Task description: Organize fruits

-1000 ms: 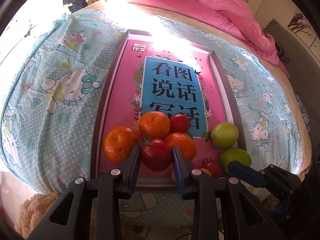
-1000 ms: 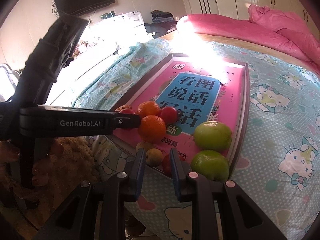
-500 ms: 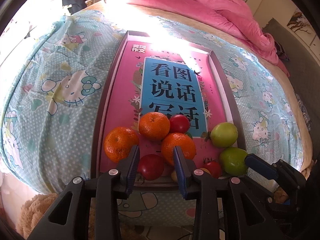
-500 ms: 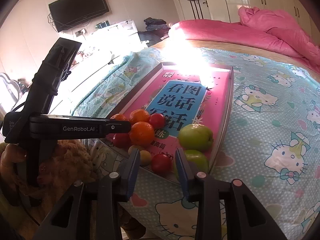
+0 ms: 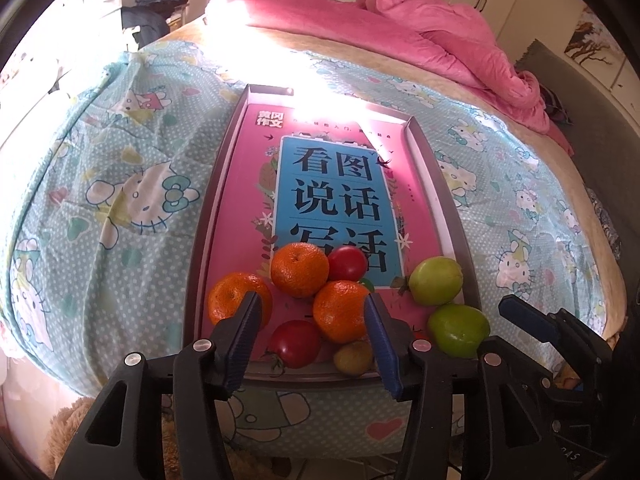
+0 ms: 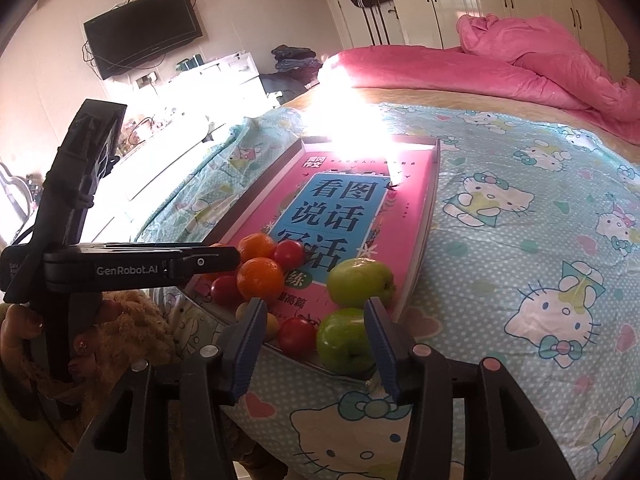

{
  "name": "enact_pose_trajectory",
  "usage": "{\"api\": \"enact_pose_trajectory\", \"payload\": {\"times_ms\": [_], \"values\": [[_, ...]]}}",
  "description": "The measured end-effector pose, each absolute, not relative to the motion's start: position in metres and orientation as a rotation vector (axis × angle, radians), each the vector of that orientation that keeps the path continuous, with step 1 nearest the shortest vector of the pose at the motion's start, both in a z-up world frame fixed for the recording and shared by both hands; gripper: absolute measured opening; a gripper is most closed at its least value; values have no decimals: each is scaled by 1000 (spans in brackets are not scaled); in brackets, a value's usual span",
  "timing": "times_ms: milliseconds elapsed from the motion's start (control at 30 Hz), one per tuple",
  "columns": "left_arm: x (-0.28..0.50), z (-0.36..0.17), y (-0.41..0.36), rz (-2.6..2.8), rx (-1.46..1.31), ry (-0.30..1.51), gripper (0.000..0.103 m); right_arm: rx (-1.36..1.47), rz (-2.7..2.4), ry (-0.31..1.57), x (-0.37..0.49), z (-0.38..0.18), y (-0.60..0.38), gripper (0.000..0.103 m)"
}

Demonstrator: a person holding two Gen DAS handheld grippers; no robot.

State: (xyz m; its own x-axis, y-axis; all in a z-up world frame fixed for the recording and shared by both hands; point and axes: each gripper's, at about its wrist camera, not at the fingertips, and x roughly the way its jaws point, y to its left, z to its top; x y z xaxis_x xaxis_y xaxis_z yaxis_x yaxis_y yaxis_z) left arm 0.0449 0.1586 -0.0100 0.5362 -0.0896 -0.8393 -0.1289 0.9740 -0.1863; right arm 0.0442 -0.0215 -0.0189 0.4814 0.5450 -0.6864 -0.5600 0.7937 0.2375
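Fruit clustered at the near end of the tray [image 5: 454,216] — both grippers empty, jaws spread.
Near tomato [image 5: 295,343], facing the left gripper [image 5: 312,344], looks soft, smooth and bruisable — best pinched gently across its middle; right gripper [image 6: 316,344] faces another tomato [image 6: 297,335].

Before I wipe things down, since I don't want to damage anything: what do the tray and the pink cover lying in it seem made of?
The tray looks like brushed metal: grey, thin raised rim, dull sheen. The pink cover looks like glossy printed paper or card, glaring under sunlight; possibly laminated.
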Motion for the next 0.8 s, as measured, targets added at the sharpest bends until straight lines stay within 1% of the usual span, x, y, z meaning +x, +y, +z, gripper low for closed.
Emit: {"api": "enact_pose_trajectory", "payload": {"times_ms": [100,233,400,500,567,600,667,733,800], "values": [[43,-6,157,19,-247,989,63,-22,654,810,44,-16,-25,52],[39,0,153,13,-255,967,65,-19,638,796,45,-12,-30,60],[34,6,141,15,-230,953,70,-40,614,764,42,-5,-37,63],[30,10,134,22,-219,944,75,-53,601,734,39,2,-41,70],[27,13,132,32,-216,940,75,-56,599,713,35,8,-45,78],[24,15,130,39,-216,937,75,-55,602,705,33,10,-47,81],[18,17,126,45,-221,937,75,-52,597,685,28,16,-53,92],[12,16,122,50,-230,940,75,-51,595,674,23,20,-57,99],[5,15,117,54,-232,951,75,-54,592,670,19,23,-62,99]]}}
